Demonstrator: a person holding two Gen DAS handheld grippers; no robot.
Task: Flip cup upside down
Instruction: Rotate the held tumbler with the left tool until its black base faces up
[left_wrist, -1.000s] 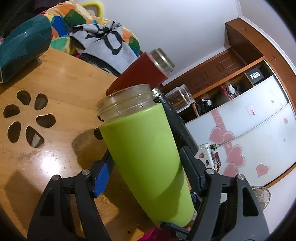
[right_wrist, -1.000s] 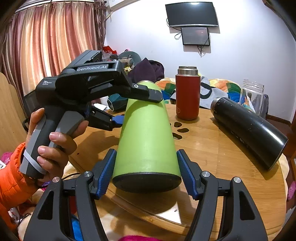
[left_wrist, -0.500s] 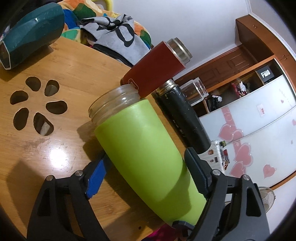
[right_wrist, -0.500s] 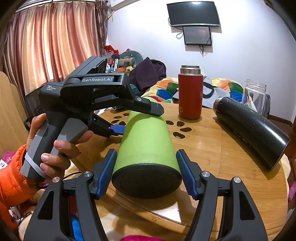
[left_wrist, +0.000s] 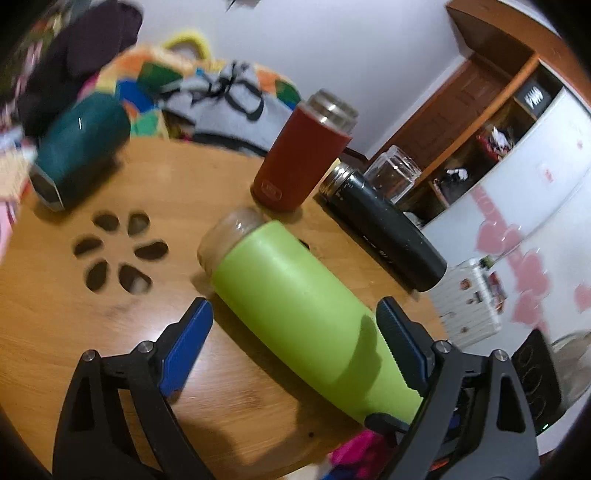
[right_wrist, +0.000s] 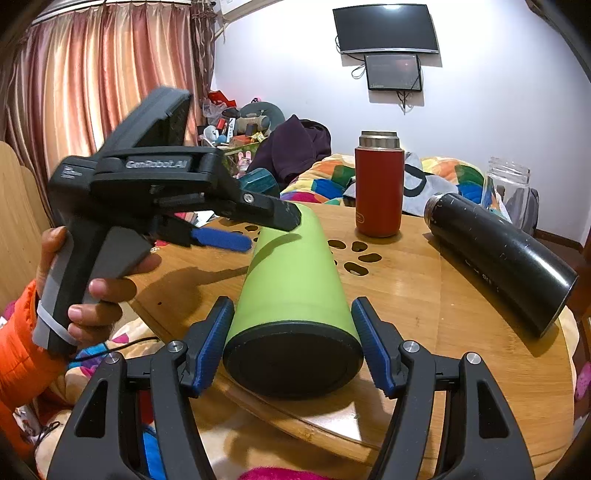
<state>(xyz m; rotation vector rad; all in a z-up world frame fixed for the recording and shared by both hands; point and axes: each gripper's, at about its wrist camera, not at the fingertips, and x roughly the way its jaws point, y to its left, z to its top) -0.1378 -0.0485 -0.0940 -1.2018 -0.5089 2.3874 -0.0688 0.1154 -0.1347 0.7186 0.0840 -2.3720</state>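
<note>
**Cup down on its side**

My left gripper has let go of the cup, now lying on the table. My right gripper straddles its black base, jaws wide, not touching. Its long axis runs away from me, mouth pointing toward the red flask. Beyond hang curtains.

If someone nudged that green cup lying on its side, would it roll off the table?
Probably it would roll: the green cup is round and smooth, lying on the wooden table. Since it tapers, it would likely curve rather than run straight. Its base overhangs the table edge, between the right gripper fingers, so a fall seems possible.
</note>
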